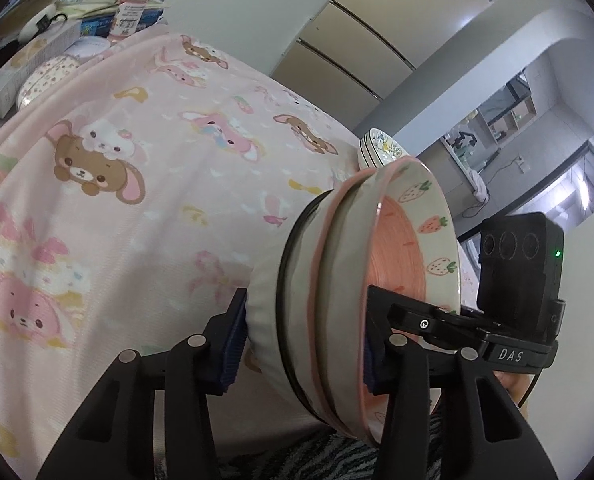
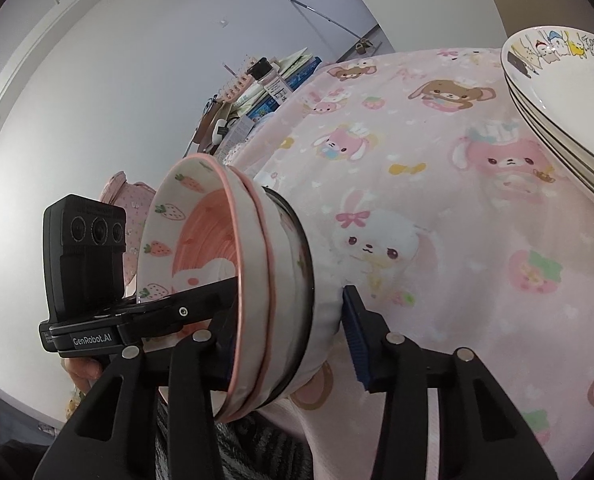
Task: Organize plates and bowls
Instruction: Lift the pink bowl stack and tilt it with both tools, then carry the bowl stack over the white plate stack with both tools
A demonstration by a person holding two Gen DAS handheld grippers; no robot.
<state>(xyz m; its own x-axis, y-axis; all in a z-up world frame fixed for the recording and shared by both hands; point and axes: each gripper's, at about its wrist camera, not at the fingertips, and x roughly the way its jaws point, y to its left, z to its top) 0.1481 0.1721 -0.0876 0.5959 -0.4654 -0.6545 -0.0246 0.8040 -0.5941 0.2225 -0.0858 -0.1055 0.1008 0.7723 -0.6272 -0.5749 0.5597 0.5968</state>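
A stack of nested bowls [image 1: 337, 280], the top one pink inside with strawberries on its rim, is held between both grippers over the pink cartoon tablecloth [image 1: 137, 184]. My left gripper [image 1: 305, 344] is shut on the stack's edge, one pad under the base and one inside the top bowl. My right gripper [image 2: 293, 344] grips the same stack [image 2: 233, 264] from the opposite side, jaws around its wall. A stack of white cartoon-print plates [image 2: 565, 92] sits on the cloth at upper right; it also shows in the left wrist view [image 1: 381, 148].
Clutter stands at the table's far end: a bottle with a black cap [image 1: 131, 4], boxes and papers [image 1: 77, 24], a pink patterned dish [image 1: 45, 76]. Cabinets [image 1: 377, 32] and a kitchen doorway lie beyond. A striped dark fabric [image 1: 317, 456] lies below.
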